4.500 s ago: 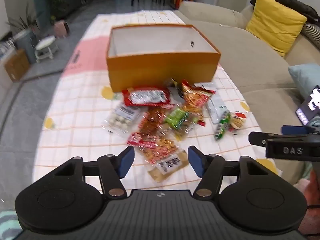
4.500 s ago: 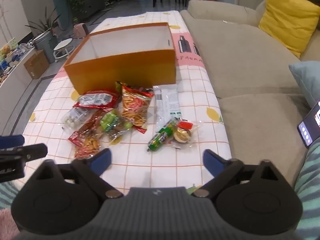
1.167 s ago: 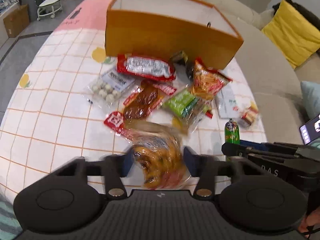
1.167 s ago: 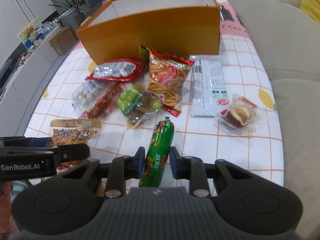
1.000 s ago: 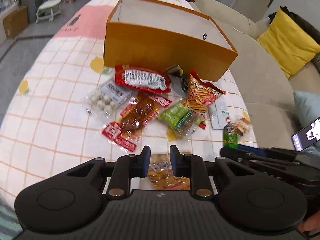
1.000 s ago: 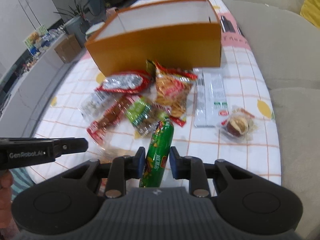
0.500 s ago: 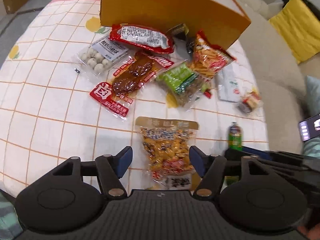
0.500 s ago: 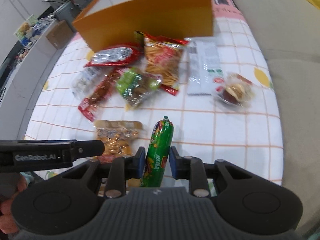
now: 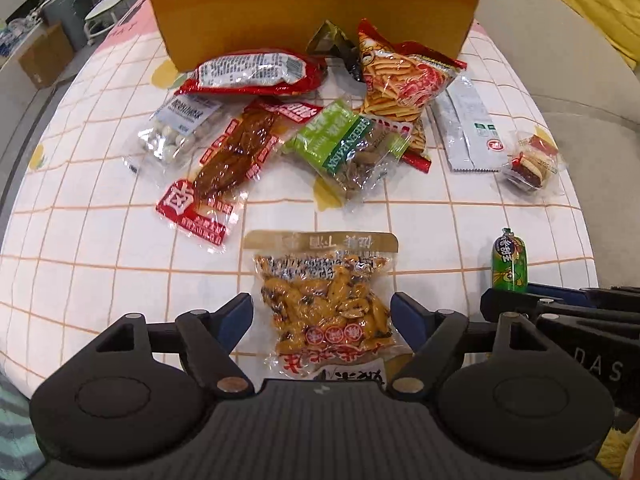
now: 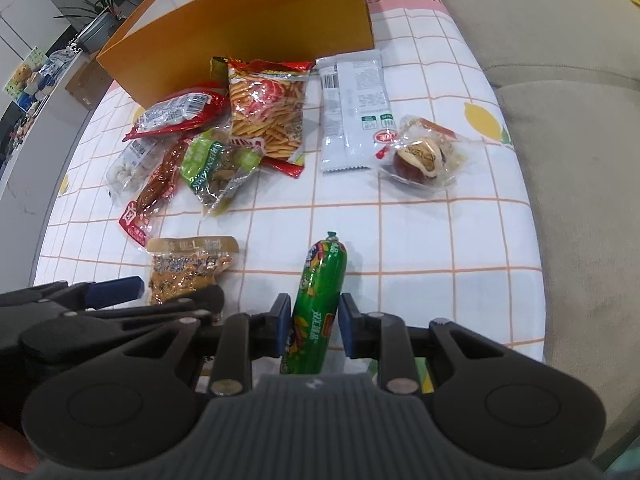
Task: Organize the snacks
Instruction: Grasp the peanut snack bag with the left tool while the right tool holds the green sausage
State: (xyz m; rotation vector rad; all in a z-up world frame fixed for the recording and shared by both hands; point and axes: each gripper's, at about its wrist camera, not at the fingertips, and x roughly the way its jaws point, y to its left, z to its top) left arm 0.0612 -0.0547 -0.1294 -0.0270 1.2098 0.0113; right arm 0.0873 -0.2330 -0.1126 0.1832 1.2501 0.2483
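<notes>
A clear packet of yellow snacks (image 9: 324,304) lies flat on the checked tablecloth (image 9: 100,280), between the fingers of my left gripper (image 9: 322,312). Its jaws are opening wide and the pads stand clear of the packet's sides. My right gripper (image 10: 314,316) is shut on a green sausage stick (image 10: 320,280), which points forward just above the cloth, to the right of the yellow packet (image 10: 188,268). The sausage (image 9: 509,262) also shows at the right of the left wrist view. An open orange box (image 9: 312,8) stands at the far side of the snack pile.
Between me and the box lie a red packet (image 9: 256,72), a bag of stick chips (image 9: 404,84), a green packet (image 9: 344,148), a bag of white balls (image 9: 176,128), a red meat packet (image 9: 228,160), a silver wrapper (image 9: 468,128) and a small wrapped cake (image 9: 528,168). A beige sofa (image 10: 580,160) borders the table on the right.
My left gripper has gone from shut on the yellow packet to wide open, and the packet now lies on the cloth. Both grippers have come down closer to the table, the right still holding the sausage.
</notes>
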